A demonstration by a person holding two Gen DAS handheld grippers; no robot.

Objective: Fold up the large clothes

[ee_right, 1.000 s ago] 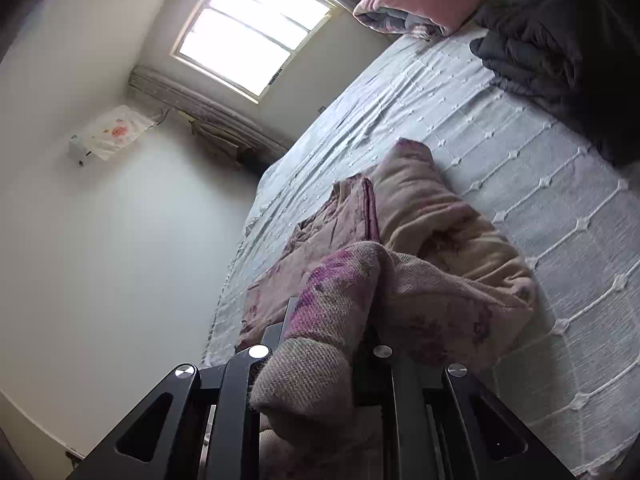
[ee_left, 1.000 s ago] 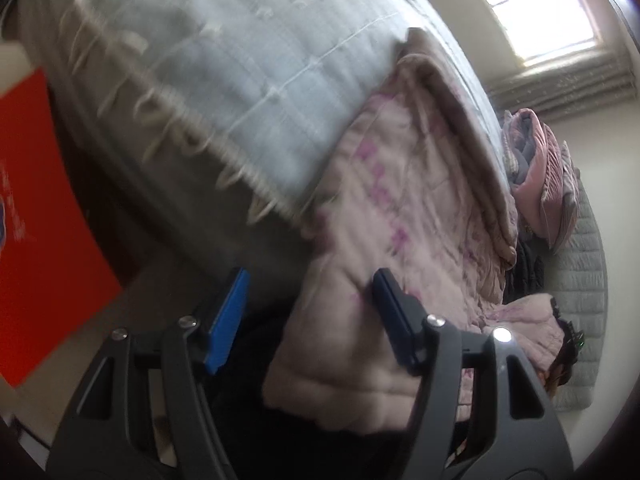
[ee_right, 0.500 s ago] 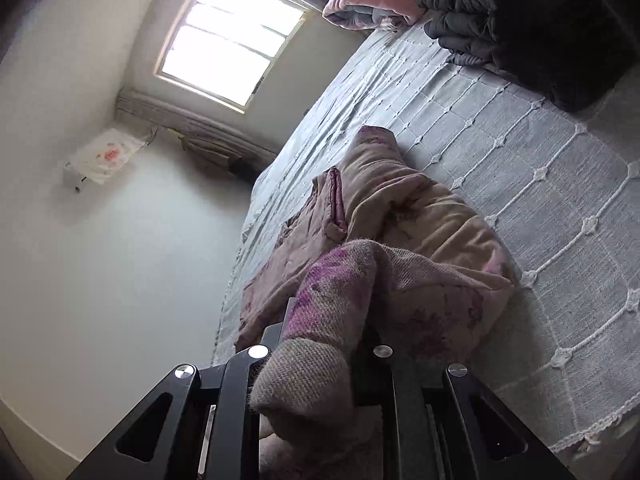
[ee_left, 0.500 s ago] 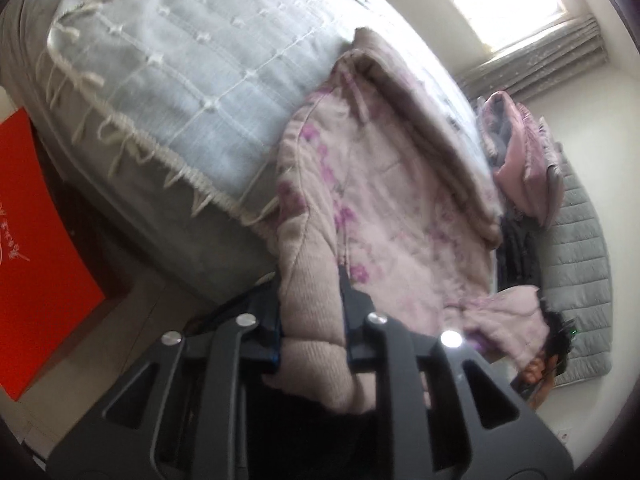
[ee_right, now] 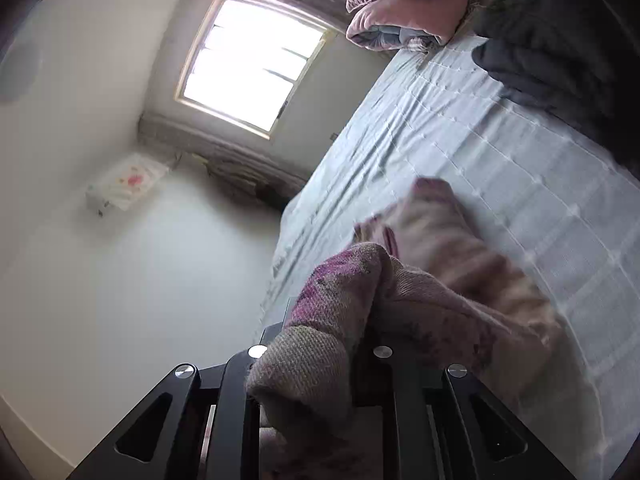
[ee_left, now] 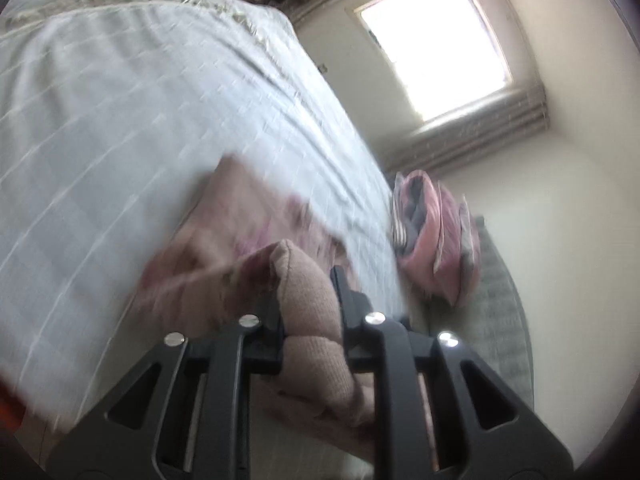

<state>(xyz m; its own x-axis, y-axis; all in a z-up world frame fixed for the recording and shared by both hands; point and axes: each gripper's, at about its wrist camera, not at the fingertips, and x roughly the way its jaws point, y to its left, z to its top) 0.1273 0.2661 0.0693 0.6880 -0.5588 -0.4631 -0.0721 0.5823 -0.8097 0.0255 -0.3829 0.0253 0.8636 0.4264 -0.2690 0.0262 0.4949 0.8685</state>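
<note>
Left wrist view: left hand-held gripper [ee_left: 308,300] clamped on the pink garment [ee_left: 240,216].
Right wrist view: right hand-held gripper [ee_right: 324,344] clamped on a cuff [ee_right: 304,356].
Risk: bulky padding could slip out, dropping the garment crooked on the bed [ee_left: 120,100].

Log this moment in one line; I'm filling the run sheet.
left claw: shut on pink garment | right claw: shut on pink garment | garment: partly on bed

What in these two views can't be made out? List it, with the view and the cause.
- Left wrist view: the pink garment past the left gripper is smeared by motion blur; its shape is unreadable.
- Right wrist view: the right gripper has its fingertips buried under the bunched cuff.
- Right wrist view: the dark blanket is cut off by the frame edge.
- Both views: the bed runs out of frame.
</note>
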